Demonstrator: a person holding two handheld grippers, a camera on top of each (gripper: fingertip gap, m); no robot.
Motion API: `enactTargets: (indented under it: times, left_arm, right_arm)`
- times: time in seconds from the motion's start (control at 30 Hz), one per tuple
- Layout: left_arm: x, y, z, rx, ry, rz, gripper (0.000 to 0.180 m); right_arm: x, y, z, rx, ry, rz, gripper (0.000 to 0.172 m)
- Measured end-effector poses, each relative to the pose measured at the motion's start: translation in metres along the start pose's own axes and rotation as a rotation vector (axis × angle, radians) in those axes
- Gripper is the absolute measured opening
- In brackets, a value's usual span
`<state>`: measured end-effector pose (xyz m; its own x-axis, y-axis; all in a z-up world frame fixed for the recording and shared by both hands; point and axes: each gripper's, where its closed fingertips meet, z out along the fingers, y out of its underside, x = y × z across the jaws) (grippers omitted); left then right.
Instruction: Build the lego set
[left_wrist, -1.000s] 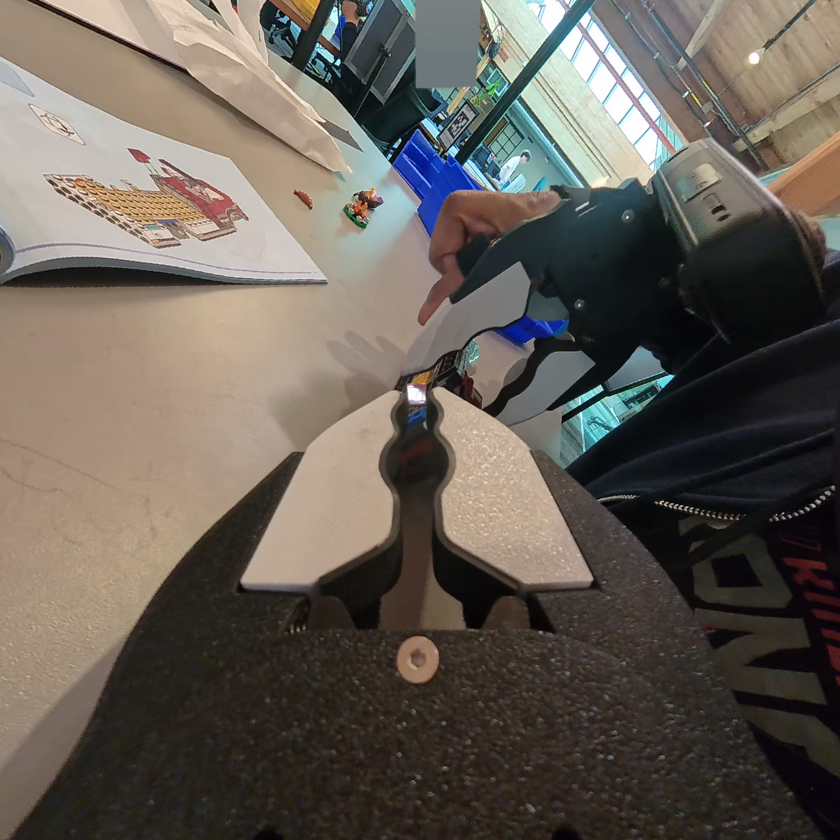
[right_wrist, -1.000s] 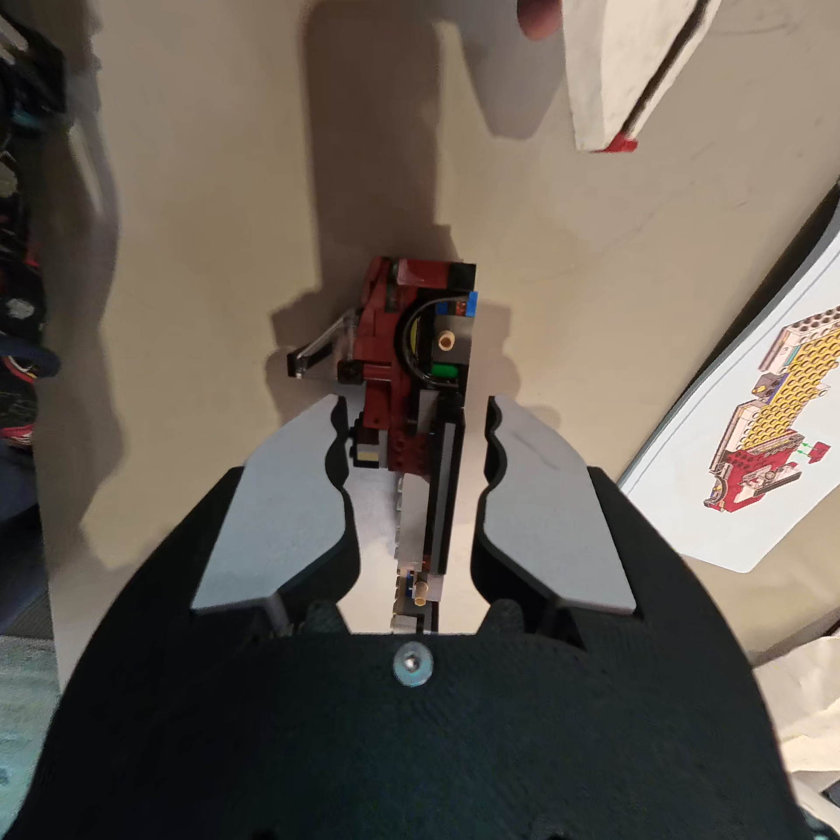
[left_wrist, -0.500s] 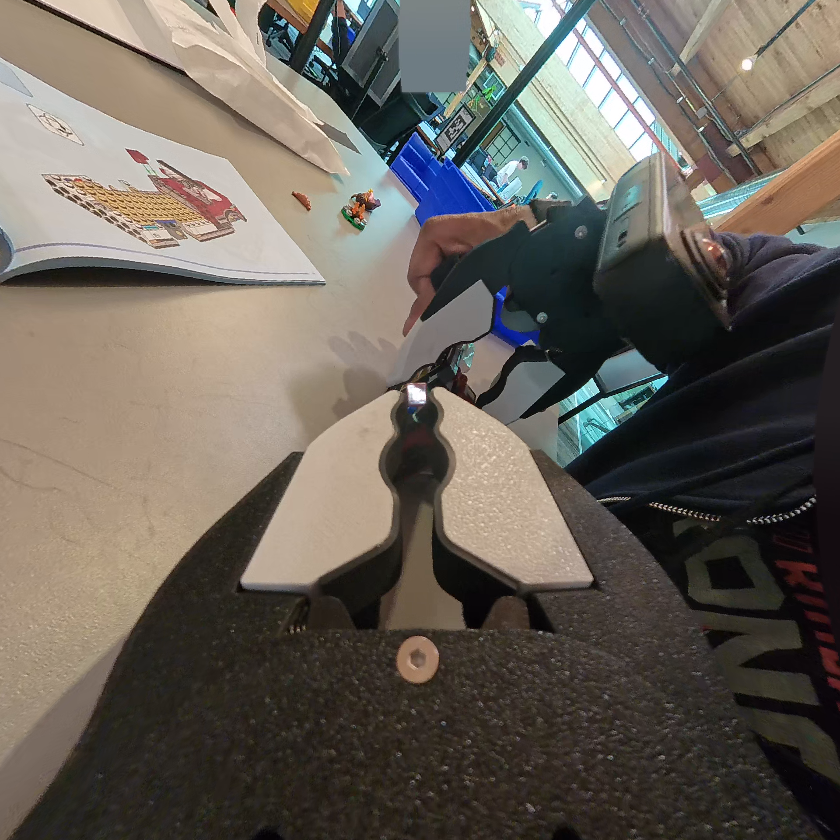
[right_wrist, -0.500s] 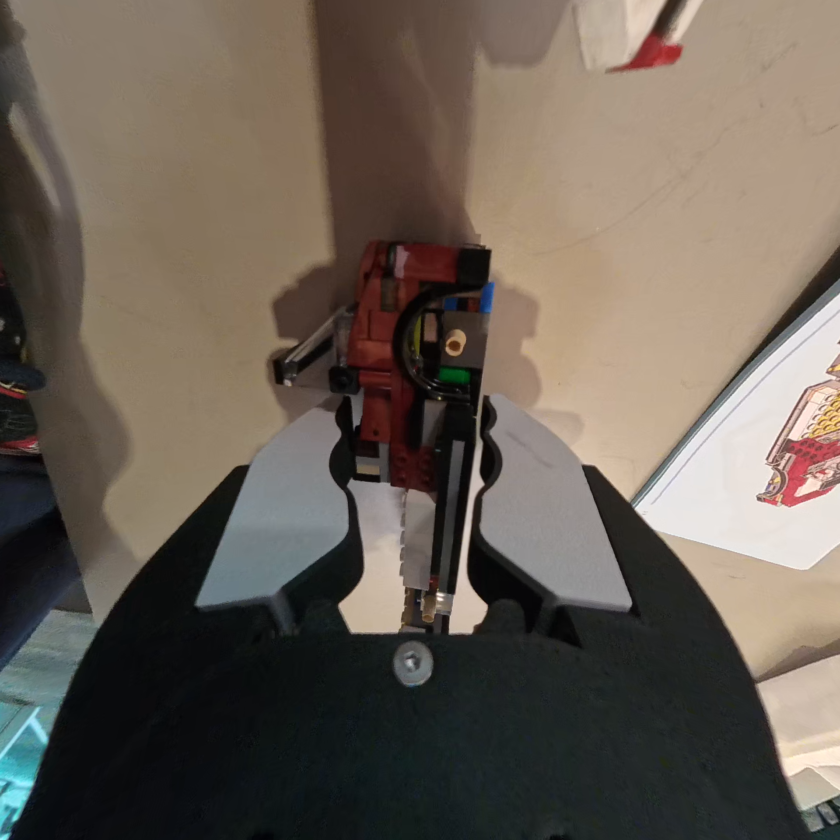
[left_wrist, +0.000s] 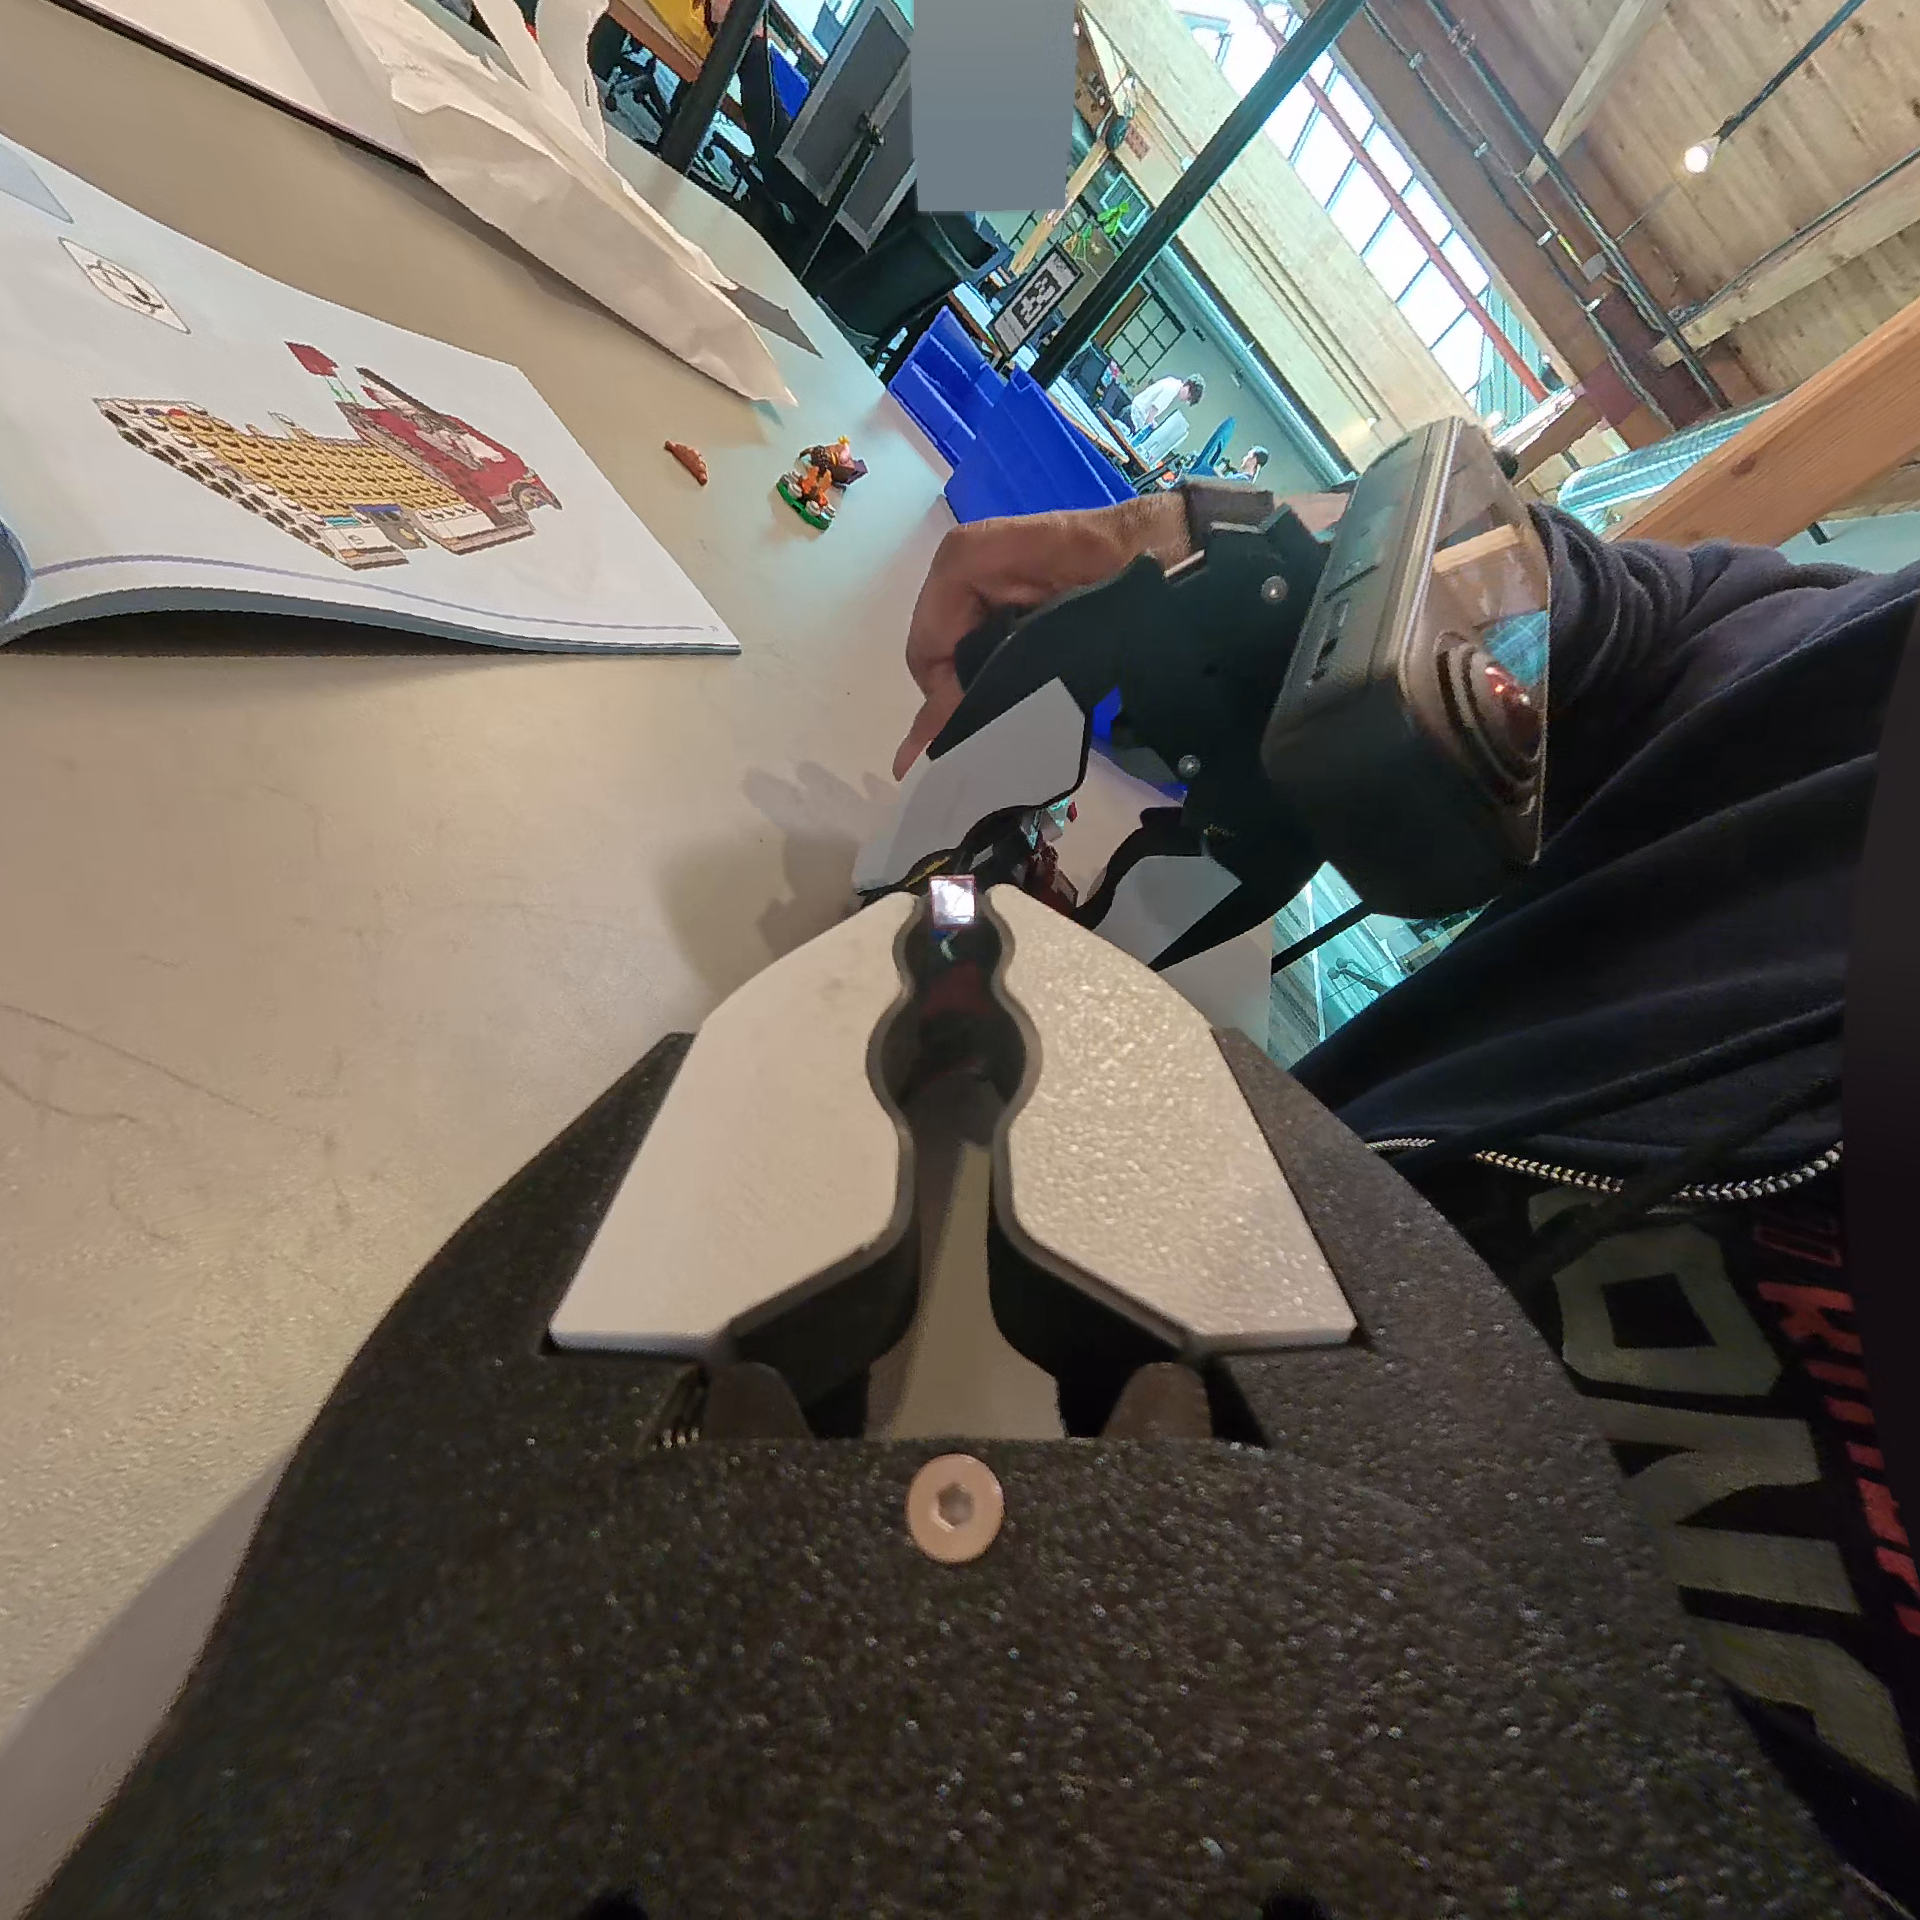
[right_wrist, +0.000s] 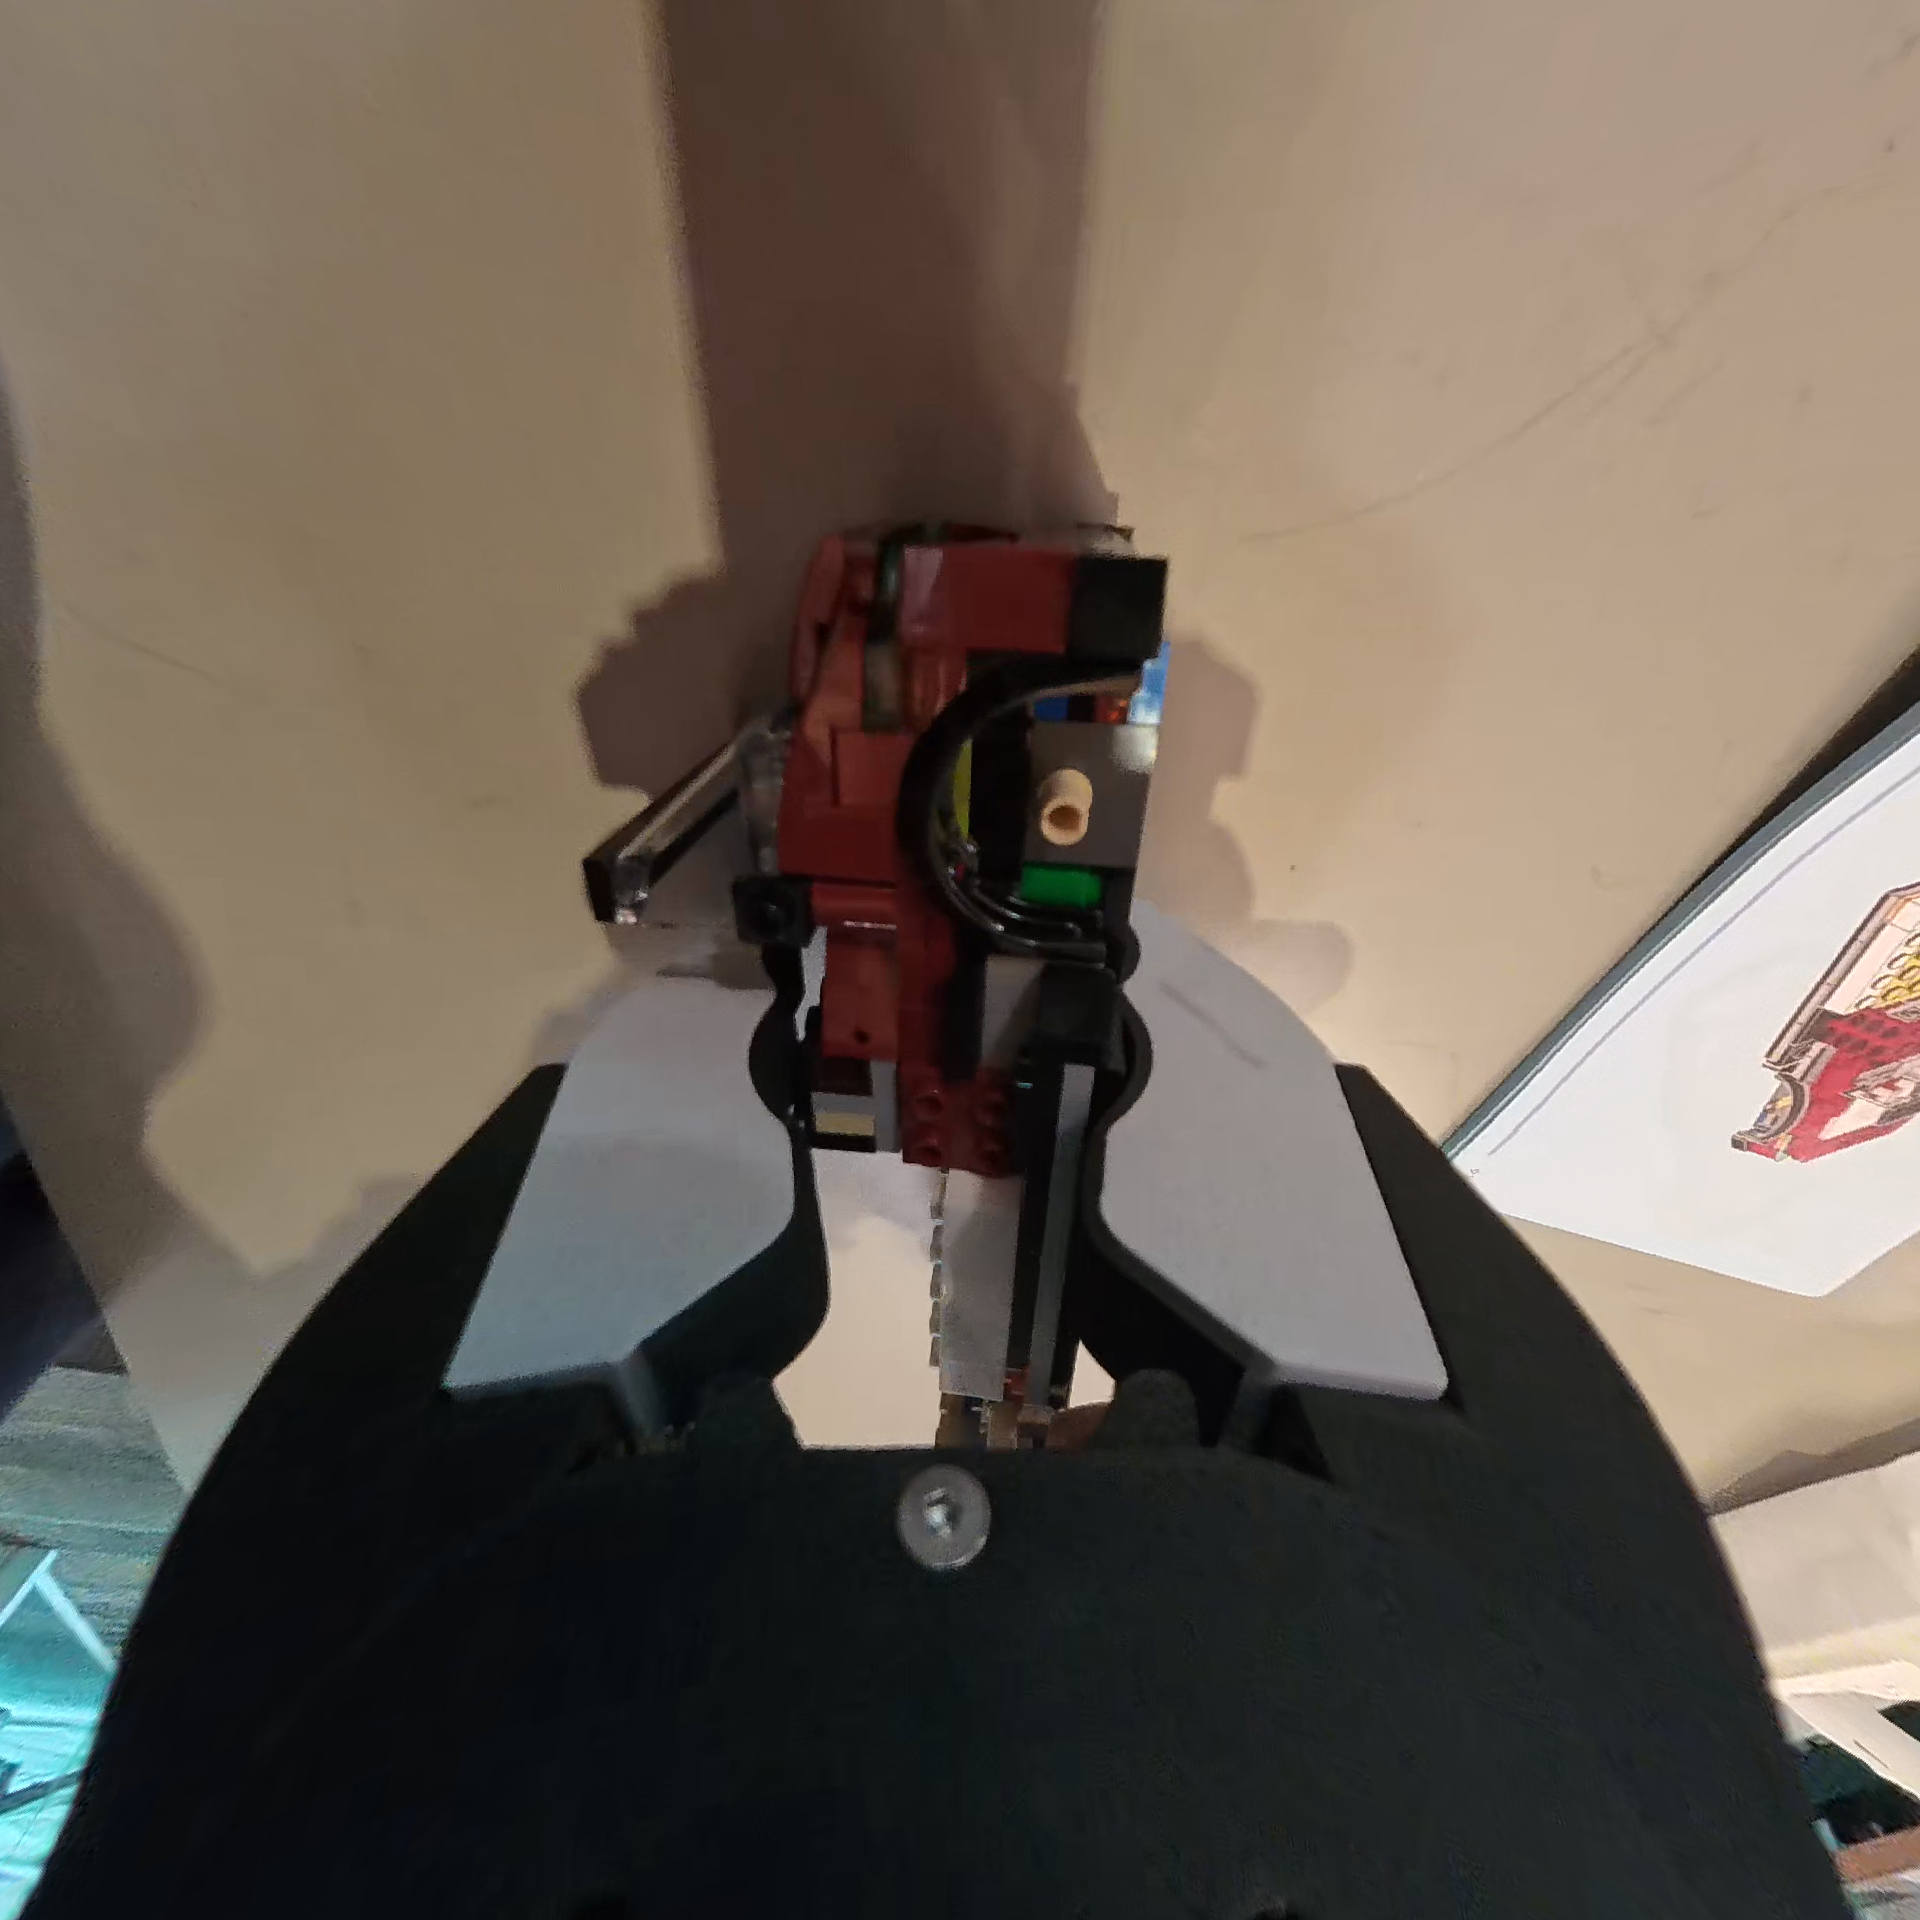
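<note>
On the left of the tabletop (left_wrist: 312, 883) lies an open instruction booklet (left_wrist: 343, 488), with a small orange-and-green figure (left_wrist: 818, 480) and a brown piece (left_wrist: 687, 460) farther off. The left gripper (left_wrist: 953, 914) has its fingers drawn nearly together on a small dark red brick piece (left_wrist: 952, 902) pinched at the tips; it points toward the other gripper, close ahead of it. The right gripper (right_wrist: 961, 971) stands over a dark red and black brick model (right_wrist: 971, 769), which lies on the tabletop with its long axis running straight between the fingers and on beyond the tips. Both pads seem to press on the model's sides, though the shadowed left contact is hard to confirm. The booklet's edge (right_wrist: 1704, 1049) shows at right.
</note>
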<state>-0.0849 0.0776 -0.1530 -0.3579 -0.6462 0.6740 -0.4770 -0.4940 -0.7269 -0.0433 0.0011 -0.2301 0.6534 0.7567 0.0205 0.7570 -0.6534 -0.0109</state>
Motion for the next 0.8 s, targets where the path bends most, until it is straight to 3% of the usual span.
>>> enactTargets:
  times: [0.23,0.4,0.53,0.8]
  left_arm:
    - [0.000,-0.001,0.000,0.006,0.003,-0.002,0.007]
    - [-0.002,-0.006,-0.002,0.034,0.006,-0.012,0.007]
    - [-0.002,-0.014,-0.004,0.077,0.017,-0.018,0.008]
    - [0.016,-0.045,0.009,0.085,0.080,0.107,0.007]
  right_arm:
    - [0.005,0.004,-0.003,0.041,-0.013,0.086,0.054]
    - [0.018,-0.004,-0.029,0.252,-0.069,0.258,0.054]
    - [0.040,-0.012,-0.060,0.511,-0.110,0.384,0.054]
    - [0.053,-0.026,-0.132,1.302,-0.274,0.401,0.055]
